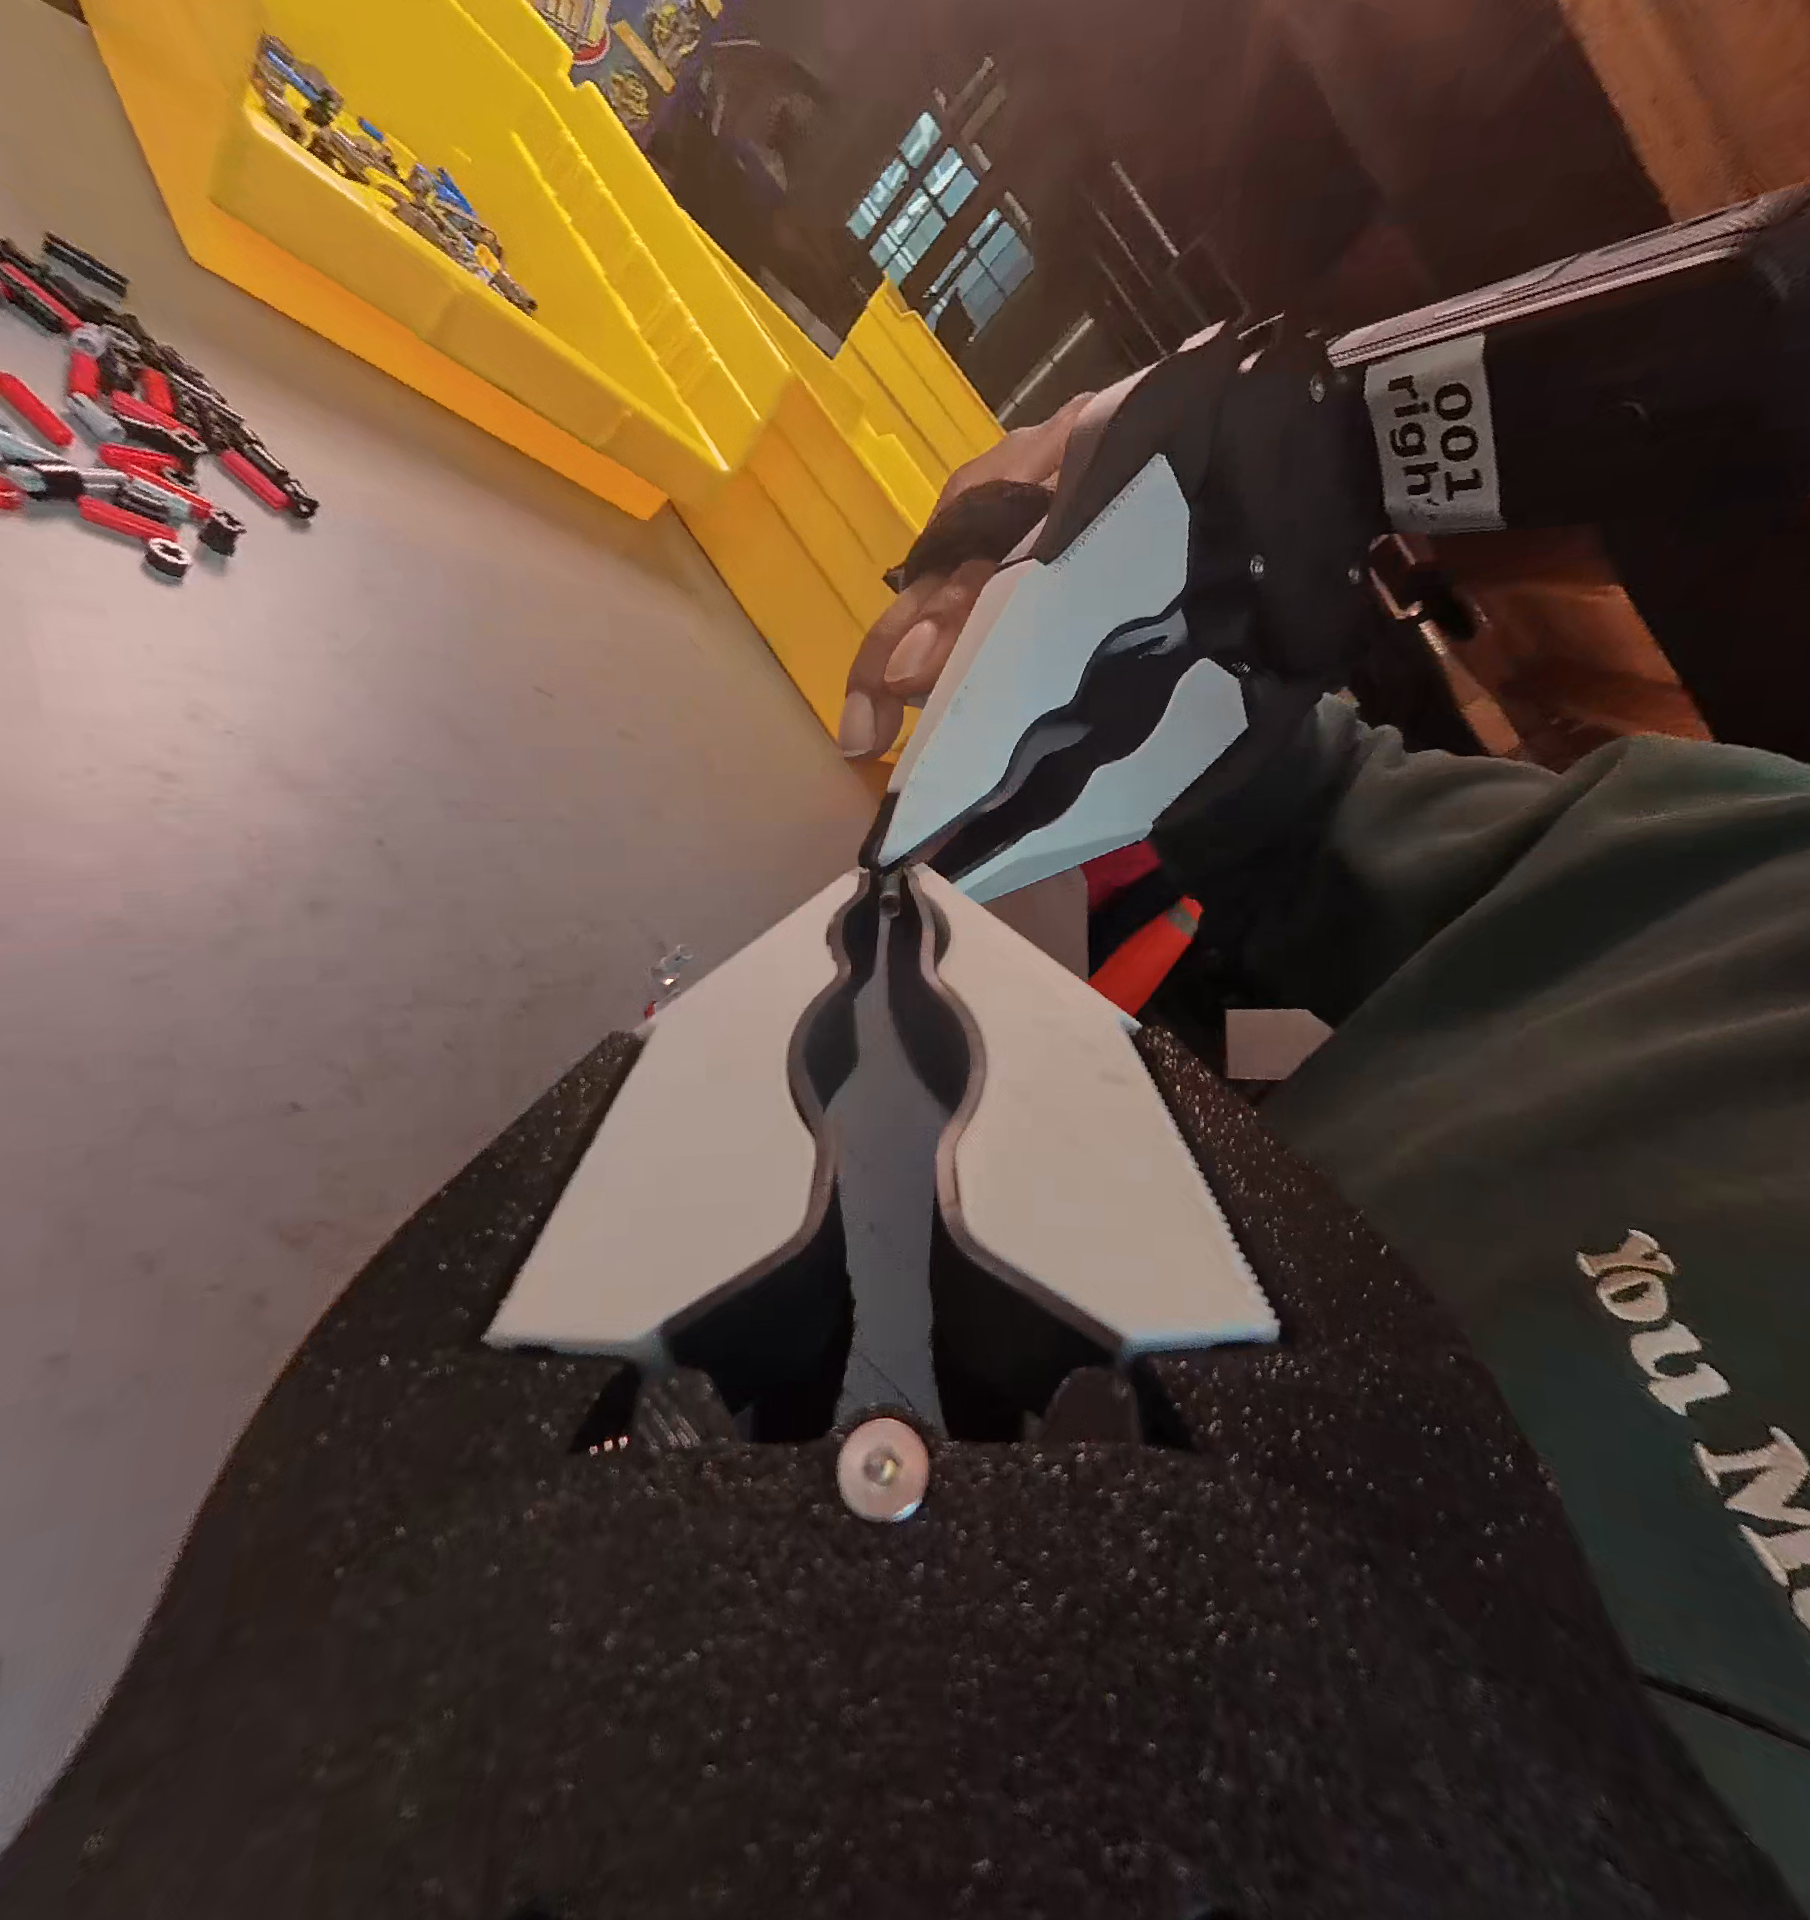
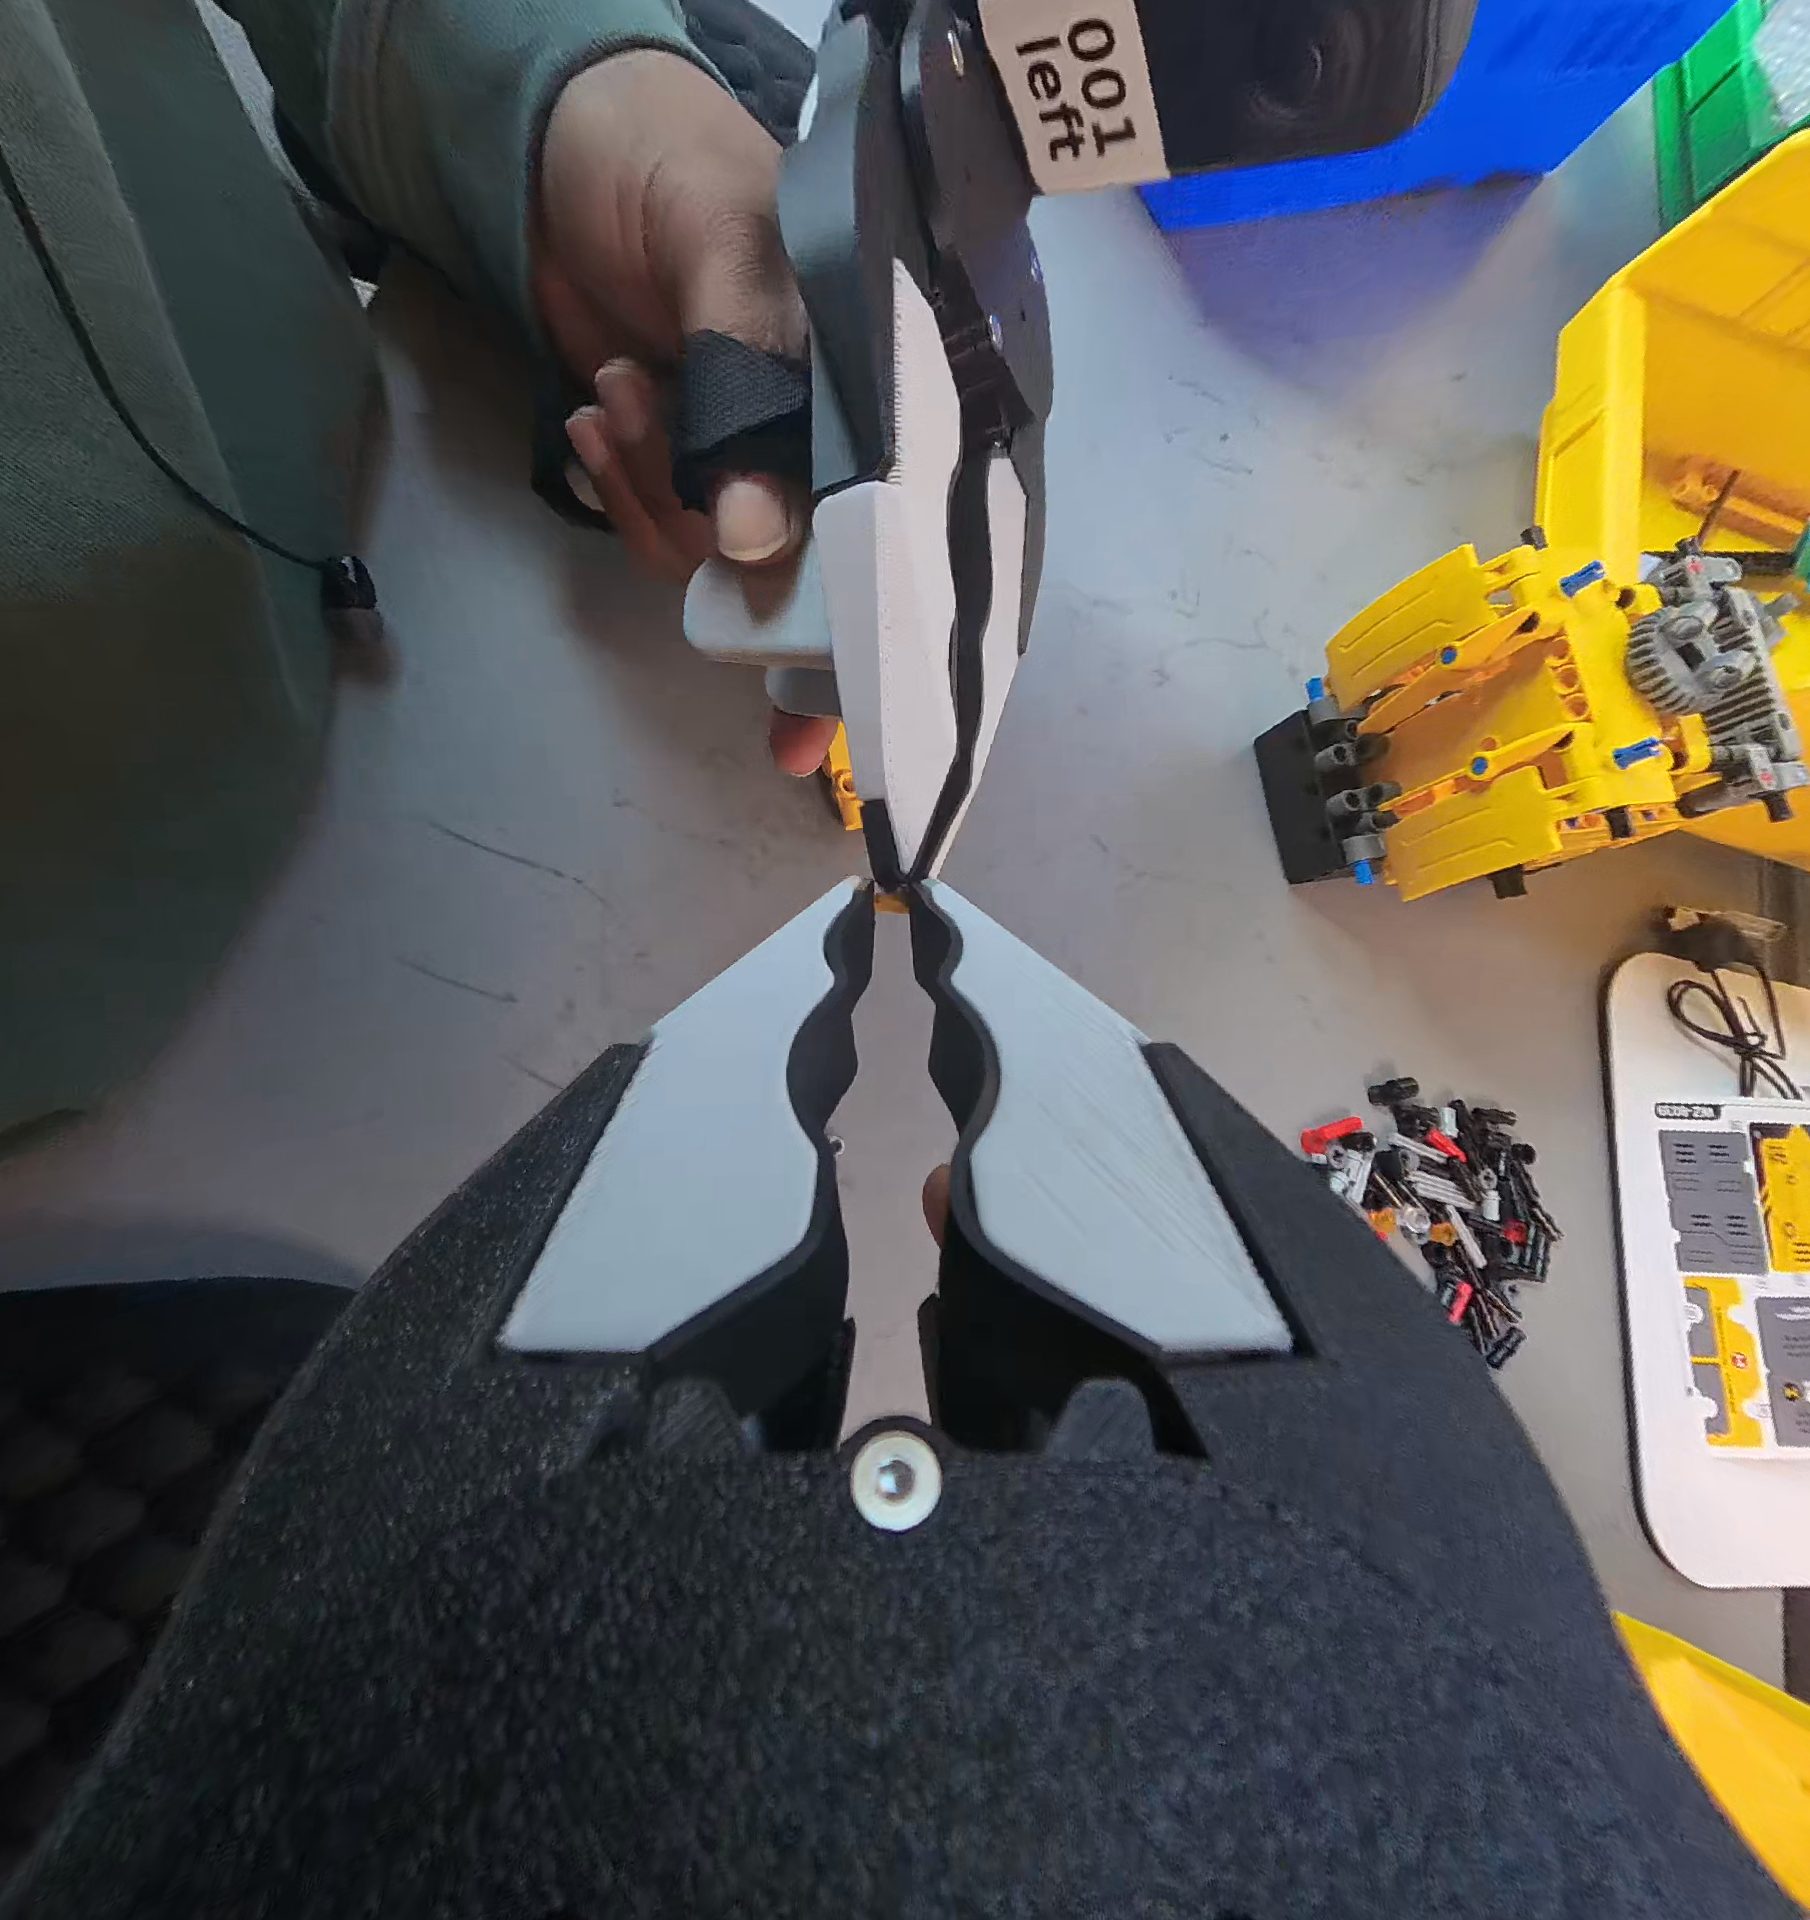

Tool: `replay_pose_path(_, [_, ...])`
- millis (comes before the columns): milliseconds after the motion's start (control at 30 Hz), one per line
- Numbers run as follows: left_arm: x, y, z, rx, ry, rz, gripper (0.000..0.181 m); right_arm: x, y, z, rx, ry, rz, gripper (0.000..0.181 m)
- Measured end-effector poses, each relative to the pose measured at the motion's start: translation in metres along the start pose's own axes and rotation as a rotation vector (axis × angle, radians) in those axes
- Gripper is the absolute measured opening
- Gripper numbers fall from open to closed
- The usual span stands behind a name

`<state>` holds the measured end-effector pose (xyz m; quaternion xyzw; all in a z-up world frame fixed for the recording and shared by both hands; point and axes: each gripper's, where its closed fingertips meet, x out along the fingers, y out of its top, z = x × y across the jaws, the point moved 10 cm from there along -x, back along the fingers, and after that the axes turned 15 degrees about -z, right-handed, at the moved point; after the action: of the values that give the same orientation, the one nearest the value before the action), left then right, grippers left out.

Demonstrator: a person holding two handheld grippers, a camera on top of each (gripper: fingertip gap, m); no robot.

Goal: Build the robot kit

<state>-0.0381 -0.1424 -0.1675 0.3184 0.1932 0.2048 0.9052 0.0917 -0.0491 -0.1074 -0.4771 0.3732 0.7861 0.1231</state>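
Note:
My left gripper (image 1: 888, 896) is shut on a small dark pin (image 1: 889, 904) held at its tips. My right gripper (image 2: 890, 896) is shut on a small yellow-orange piece (image 2: 892, 900). The two grippers meet tip to tip above the grey table (image 2: 1192, 436). The right gripper (image 1: 885, 857) comes in from the upper right in the left wrist view. The left gripper (image 2: 901, 862) comes down from above in the right wrist view. A hand (image 2: 672, 312) grips the left gripper's handle. Whether pin and piece are joined is hidden by the fingertips.
A yellow brick-built model (image 2: 1555, 727) sits at the right beside a yellow bin (image 2: 1711, 364). A pile of small black, red and grey parts (image 2: 1441, 1195) lies near a printed sheet (image 2: 1753, 1299). More parts (image 1: 101, 416) and yellow trays (image 1: 516, 260) show at left. A blue bin (image 2: 1348, 156) stands behind. Only a small space, under 4 cm, lies between the two pairs of fingers. From either gripper's tips it is about 20 cm to the yellow brick-built model (image 2: 1555, 727).

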Motion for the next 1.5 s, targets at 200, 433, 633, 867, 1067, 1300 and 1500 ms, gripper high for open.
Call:
replay_pose_path(200, [-0.001, 0.002, 0.005, 0.093, 0.187, 0.021, 0.003, 0.005, 0.009, -0.004, -0.023, -0.164, -0.091, 0.004])
replay_pose_path(433, [-0.012, 0.007, -0.002, -0.041, 0.009, 0.174, 0.004, 0.004, 0.012, -0.007, 0.053, -0.359, 0.041, 0.004])
replay_pose_path(633, [-0.015, 0.008, -0.011, -0.172, -0.211, 0.211, 0.003, 0.003, 0.01, -0.005, 0.103, -0.356, 0.163, 0.005])
replay_pose_path(867, [-0.013, 0.021, -0.007, 0.164, 0.282, -0.115, 0.004, 0.032, -0.01, -0.008, 0.197, -0.352, 0.166, 0.005])
replay_pose_path(1067, [0.002, 0.031, -0.031, 0.164, 0.41, -0.315, 0.004, 0.062, -0.031, -0.005, 0.307, -0.378, 0.129, 0.006])
replay_pose_path(1300, [0.018, 0.028, -0.054, 0.161, 0.458, -0.431, 0.004, 0.079, -0.046, 0.002, 0.38, -0.277, 0.001, 0.005])
replay_pose_path(1500, [0.015, 0.028, -0.055, 0.233, 0.529, -0.427, 0.004, 0.073, -0.051, 0.005, 0.415, -0.204, -0.025, 0.0])
